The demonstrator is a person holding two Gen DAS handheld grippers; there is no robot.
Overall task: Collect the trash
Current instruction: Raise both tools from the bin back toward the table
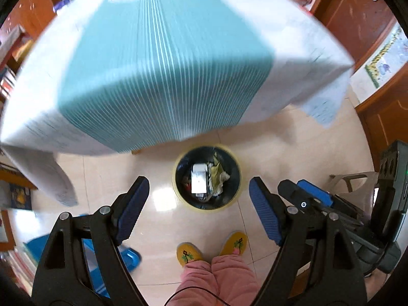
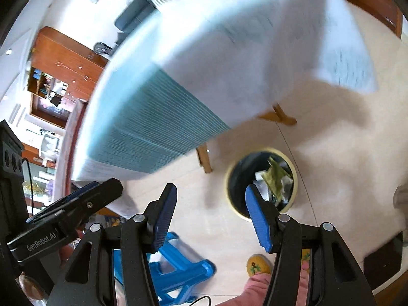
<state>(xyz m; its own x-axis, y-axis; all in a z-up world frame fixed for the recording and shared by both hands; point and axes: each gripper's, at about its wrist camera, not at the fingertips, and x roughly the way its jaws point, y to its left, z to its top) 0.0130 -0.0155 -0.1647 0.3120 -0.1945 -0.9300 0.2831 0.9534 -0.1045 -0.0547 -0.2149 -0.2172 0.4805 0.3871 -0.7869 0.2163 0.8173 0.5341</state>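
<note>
A round bin with a yellow rim (image 1: 178,193) stands on the floor below the table edge. Inside lie a white carton (image 1: 199,181) and crumpled yellow-green wrappers (image 1: 217,176). My left gripper (image 1: 199,188) is open and empty, held high above the bin. My right gripper (image 2: 210,191) is open and empty too, above the floor just left of the bin (image 2: 294,176), with wrappers (image 2: 274,176) showing in it. The right gripper's body shows in the left wrist view (image 1: 313,199); the left one shows in the right wrist view (image 2: 76,204).
A table with a teal-and-white cloth (image 1: 153,63) overhangs the bin; its wooden legs (image 2: 205,158) stand near it. A blue plastic stool (image 2: 178,262) lies on the tiled floor at left. The person's yellow slippers (image 1: 188,252) are below. Wooden cabinets (image 1: 357,12) line the room.
</note>
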